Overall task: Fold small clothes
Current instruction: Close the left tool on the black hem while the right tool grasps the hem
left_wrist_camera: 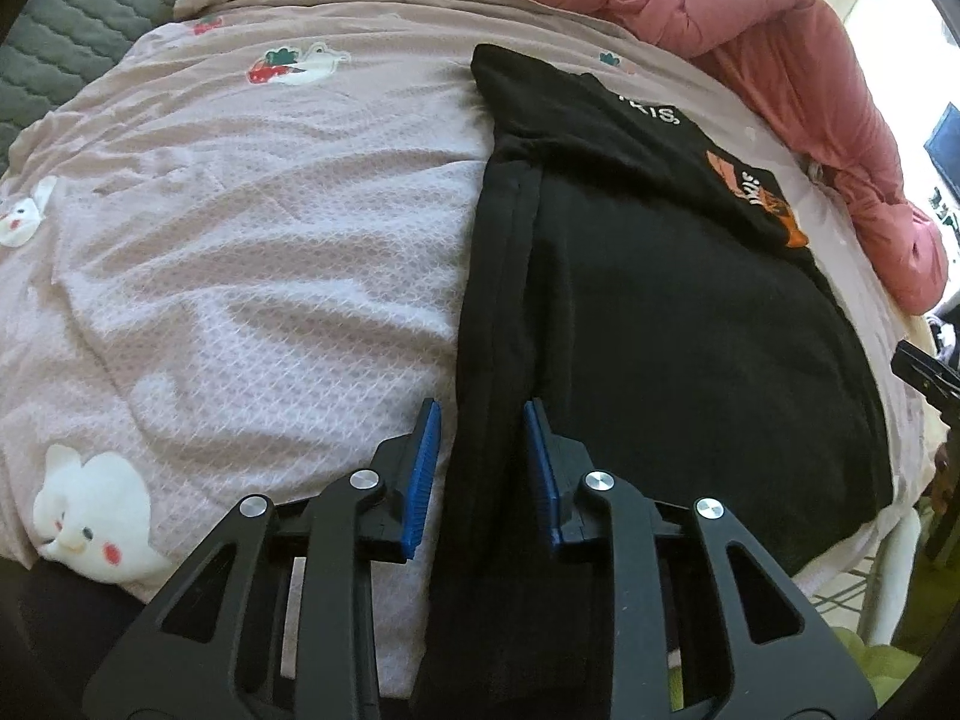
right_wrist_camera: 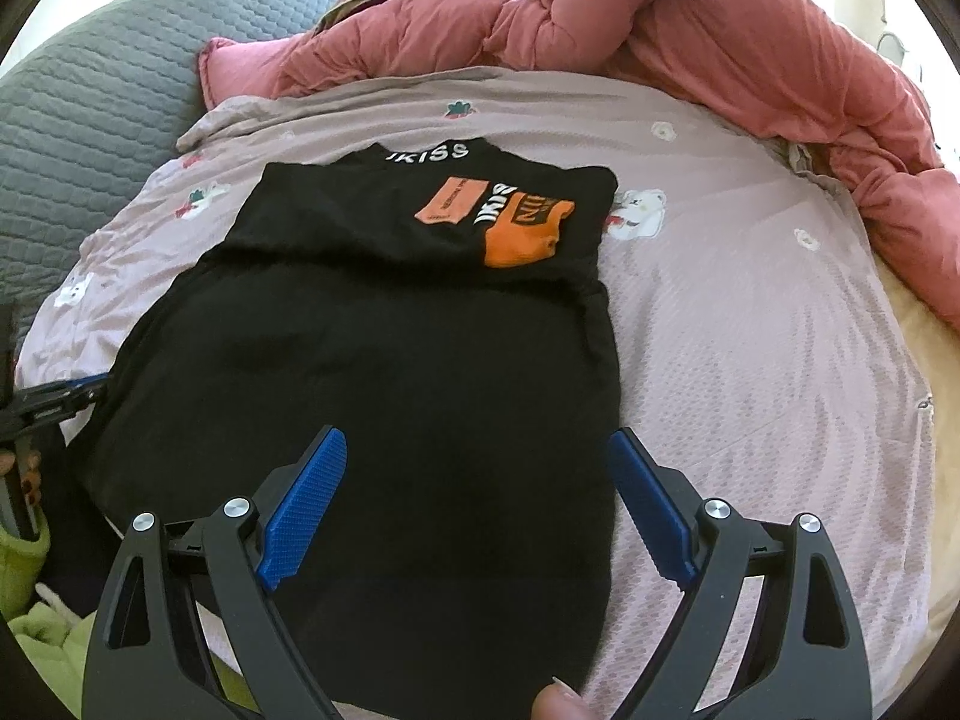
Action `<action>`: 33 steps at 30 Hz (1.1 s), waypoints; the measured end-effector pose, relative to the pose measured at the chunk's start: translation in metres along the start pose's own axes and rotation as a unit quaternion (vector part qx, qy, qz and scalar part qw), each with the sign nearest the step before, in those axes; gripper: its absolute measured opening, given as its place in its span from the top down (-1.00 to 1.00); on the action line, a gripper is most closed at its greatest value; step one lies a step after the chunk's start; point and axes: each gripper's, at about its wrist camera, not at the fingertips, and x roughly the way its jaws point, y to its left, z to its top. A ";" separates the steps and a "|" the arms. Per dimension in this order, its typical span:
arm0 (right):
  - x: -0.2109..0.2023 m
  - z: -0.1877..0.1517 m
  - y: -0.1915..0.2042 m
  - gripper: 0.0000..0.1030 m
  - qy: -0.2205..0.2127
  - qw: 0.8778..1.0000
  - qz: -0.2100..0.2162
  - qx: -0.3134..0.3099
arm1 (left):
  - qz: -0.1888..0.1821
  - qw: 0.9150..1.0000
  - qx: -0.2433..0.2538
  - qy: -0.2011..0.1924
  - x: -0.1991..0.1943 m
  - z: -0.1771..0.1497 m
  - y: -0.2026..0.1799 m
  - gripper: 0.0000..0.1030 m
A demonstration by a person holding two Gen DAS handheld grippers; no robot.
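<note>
A black top (right_wrist_camera: 384, 360) with an orange print (right_wrist_camera: 522, 234) and white lettering at the collar lies flat on the pink bedsheet (right_wrist_camera: 750, 330), collar away from me. In the left wrist view the black top (left_wrist_camera: 660, 312) has its folded left edge running between the blue pads (left_wrist_camera: 543, 468). My left gripper (left_wrist_camera: 480, 408) is narrowed on that edge strip near the hem. My right gripper (right_wrist_camera: 477, 438) stands wide open over the hem's right part, its right finger above the sheet beside the cloth, with nothing gripped.
A bunched salmon-pink duvet (right_wrist_camera: 750, 42) lies along the far and right sides. A grey quilted cover (right_wrist_camera: 90, 90) is at the left. A fingertip (right_wrist_camera: 555, 705) shows at the bottom edge. Lime-green fabric (right_wrist_camera: 36, 630) sits low on the left.
</note>
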 end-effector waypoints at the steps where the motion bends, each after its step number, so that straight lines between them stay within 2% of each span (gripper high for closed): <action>1: 0.002 -0.001 0.001 -0.71 0.003 1.000 0.000 -0.002 | 0.000 1.000 0.010 -0.002 0.001 0.000 -0.004 0.95; 4: 0.006 -0.004 0.003 -0.71 0.010 1.000 0.002 -0.003 | 0.003 1.000 0.016 -0.009 -0.001 0.000 -0.003 0.96; 9: 0.009 -0.011 0.003 -0.71 0.019 1.000 0.000 -0.007 | -0.012 1.000 -0.016 -0.024 -0.013 0.004 0.018 0.96; 11: 0.010 -0.015 0.000 -0.71 0.022 1.000 -0.003 -0.007 | -0.026 0.999 -0.031 -0.018 -0.011 0.003 0.025 0.96; 16: 0.009 -0.025 -0.011 -0.71 0.031 0.999 -0.011 -0.001 | -0.028 0.999 -0.025 -0.004 -0.006 -0.002 0.019 0.95; 23: -0.001 -0.038 -0.026 -0.71 0.035 0.999 -0.016 0.006 | -0.049 0.998 -0.036 0.007 -0.010 -0.013 0.019 0.92; 28: -0.008 -0.042 -0.033 -0.71 0.029 0.999 -0.010 0.015 | -0.048 0.998 -0.032 0.012 -0.011 -0.020 0.014 0.89; 31: -0.010 -0.043 -0.035 -0.52 0.029 0.999 -0.003 0.019 | -0.046 0.998 -0.031 0.013 -0.012 -0.024 0.012 0.89; 33: -0.010 -0.044 -0.035 -0.29 0.032 0.999 0.004 0.018 | -0.046 0.998 -0.031 0.013 -0.014 -0.027 0.012 0.89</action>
